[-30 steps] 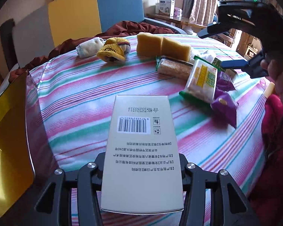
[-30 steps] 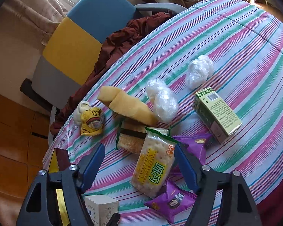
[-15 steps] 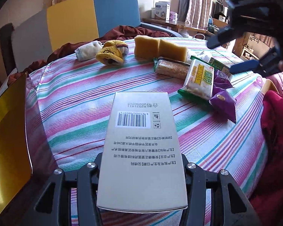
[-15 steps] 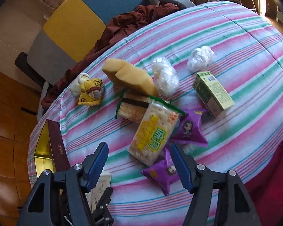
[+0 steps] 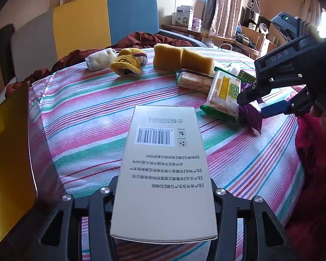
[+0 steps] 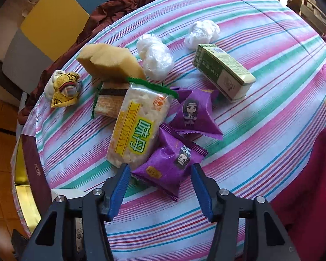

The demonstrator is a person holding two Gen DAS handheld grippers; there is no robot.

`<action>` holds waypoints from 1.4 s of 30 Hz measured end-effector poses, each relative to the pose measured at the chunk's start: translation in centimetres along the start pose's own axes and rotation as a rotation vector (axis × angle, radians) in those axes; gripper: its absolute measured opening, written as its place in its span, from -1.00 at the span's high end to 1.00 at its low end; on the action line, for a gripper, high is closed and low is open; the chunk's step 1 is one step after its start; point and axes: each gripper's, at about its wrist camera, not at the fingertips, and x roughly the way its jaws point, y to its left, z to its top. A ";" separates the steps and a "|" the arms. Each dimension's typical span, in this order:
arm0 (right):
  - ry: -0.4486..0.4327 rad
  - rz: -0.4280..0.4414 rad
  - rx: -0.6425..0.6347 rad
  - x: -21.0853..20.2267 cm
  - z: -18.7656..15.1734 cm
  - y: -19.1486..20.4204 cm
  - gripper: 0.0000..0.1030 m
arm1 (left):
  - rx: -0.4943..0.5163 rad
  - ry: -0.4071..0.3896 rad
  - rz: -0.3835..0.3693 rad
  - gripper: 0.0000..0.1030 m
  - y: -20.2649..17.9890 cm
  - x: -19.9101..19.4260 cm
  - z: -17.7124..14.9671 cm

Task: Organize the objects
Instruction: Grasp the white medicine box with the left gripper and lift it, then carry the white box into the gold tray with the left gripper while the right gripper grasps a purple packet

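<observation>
Cardboard of the white box (image 5: 163, 174) looks stiff, light and smooth, so it is judged easy to hold yet liable to slip or dent if squeezed hard; it is pinched by the left gripper (image 5: 163, 198) at its near end, across the narrow width, above the striped tabletop (image 5: 87, 113). Its long axis points straight away from the camera, barcode end farthest. The right gripper (image 6: 160, 184) is spread wide over a purple snack packet (image 6: 169, 165), soft and crinkly, best taken across its middle.

Left gripper (image 5: 163, 206) clamping white box (image 5: 163, 174), striped tablecloth (image 5: 87, 113)
</observation>
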 end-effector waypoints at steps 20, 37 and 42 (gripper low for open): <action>0.001 0.145 0.152 0.9 1.3 -4.3 0.05 | -0.001 -0.004 0.001 -0.01 0.0 0.0 0.0; -0.029 -0.186 -0.319 3.1 -0.4 3.9 0.29 | -0.044 0.002 -0.044 0.03 0.6 -1.2 -0.2; -0.033 -0.181 -0.319 3.1 -0.3 3.8 0.29 | -0.063 -0.072 -0.051 0.03 1.3 -5.7 0.9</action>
